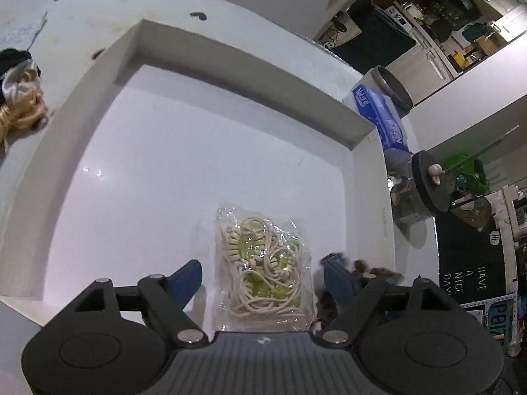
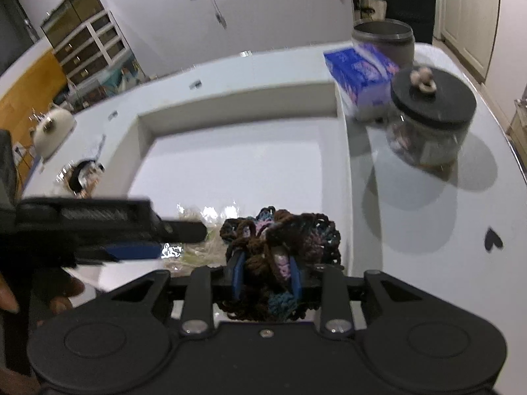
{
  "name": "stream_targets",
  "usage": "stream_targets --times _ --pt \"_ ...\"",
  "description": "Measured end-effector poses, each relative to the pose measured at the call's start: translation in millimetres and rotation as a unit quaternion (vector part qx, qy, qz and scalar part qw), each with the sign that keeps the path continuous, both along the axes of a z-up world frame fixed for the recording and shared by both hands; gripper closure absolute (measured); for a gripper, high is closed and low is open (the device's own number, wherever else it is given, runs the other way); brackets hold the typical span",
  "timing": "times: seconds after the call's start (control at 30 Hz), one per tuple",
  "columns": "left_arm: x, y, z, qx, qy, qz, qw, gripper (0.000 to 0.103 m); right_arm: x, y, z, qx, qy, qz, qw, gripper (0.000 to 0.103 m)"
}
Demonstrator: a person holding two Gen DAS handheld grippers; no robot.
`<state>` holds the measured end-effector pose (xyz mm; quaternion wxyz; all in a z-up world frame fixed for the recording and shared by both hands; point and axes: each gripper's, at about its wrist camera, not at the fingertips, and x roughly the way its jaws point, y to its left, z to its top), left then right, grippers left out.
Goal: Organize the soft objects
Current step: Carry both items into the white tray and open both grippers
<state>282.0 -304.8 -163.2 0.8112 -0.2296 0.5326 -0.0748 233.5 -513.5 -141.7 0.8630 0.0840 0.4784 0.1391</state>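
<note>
A clear plastic bag of cream cords and green beads lies on the floor of a shallow white tray, near its front right corner. My left gripper stands open astride the bag, its blue pads apart from the plastic. In the right wrist view one of its fingers reaches in from the left, over the same bag. My right gripper is shut on a crocheted piece in dark brown, pink and blue, held low over the tray next to the bag. That piece shows blurred as the crocheted piece beside my left gripper.
To the tray's right on the white counter stand a blue tissue box, a grey tin and a black-lidded glass jar. A blond and black fabric bundle lies to the left. A person's hand shows at the lower left.
</note>
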Motion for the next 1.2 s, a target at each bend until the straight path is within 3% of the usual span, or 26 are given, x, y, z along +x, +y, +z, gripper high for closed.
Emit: stream_targets --times 0.07,0.13,0.17,0.27,0.3,0.43,0.57,0.77,0.97,1.2 --pt "-0.2 4.0 6.4 -0.006 -0.011 -0.003 0.9999 0.026 -2.2 -1.3 -4.2 -0.008 0.015 -0.001 1.0 0.065" --pt "2.0 4.9 9.2 0.003 -0.018 -0.011 0.9998 0.043 -5.1 -6.8 -5.2 -0.004 0.024 -0.004 1.0 0.062" --pt "3.5 4.0 8.7 0.008 -0.016 -0.014 0.9997 0.046 -6.4 -10.4 -3.5 0.005 0.026 -0.005 1.0 0.062" --pt "12.8 -2.0 3.9 0.027 -0.013 -0.035 0.9989 0.055 -8.2 -21.5 7.4 0.031 0.019 -0.016 0.999 0.066" --pt "16.1 -6.2 2.0 0.037 -0.016 -0.049 0.998 0.056 -8.7 -24.2 11.9 0.035 0.011 -0.021 0.999 0.072" --pt "18.6 -33.8 -2.5 0.103 -0.035 -0.149 0.9829 0.055 -2.4 -27.3 15.5 0.038 0.003 -0.036 0.999 0.076" --pt "16.4 -43.3 -3.6 0.125 -0.044 -0.19 0.9728 0.055 4.2 -15.0 -0.7 0.02 0.034 -0.016 0.999 0.075" --pt "8.2 -33.8 4.4 0.104 -0.052 -0.174 0.9778 0.053 0.7 -10.1 -20.6 0.001 0.043 -0.016 0.999 0.074" --pt "-5.3 -29.2 20.9 0.103 -0.076 -0.166 0.9779 0.04 -5.0 -12.7 0.1 0.002 0.023 -0.02 1.0 0.074" --pt "-26.1 -17.2 41.2 0.103 -0.099 -0.141 0.9797 0.025 -19.6 -21.0 25.0 -0.007 -0.012 -0.036 0.999 0.062"
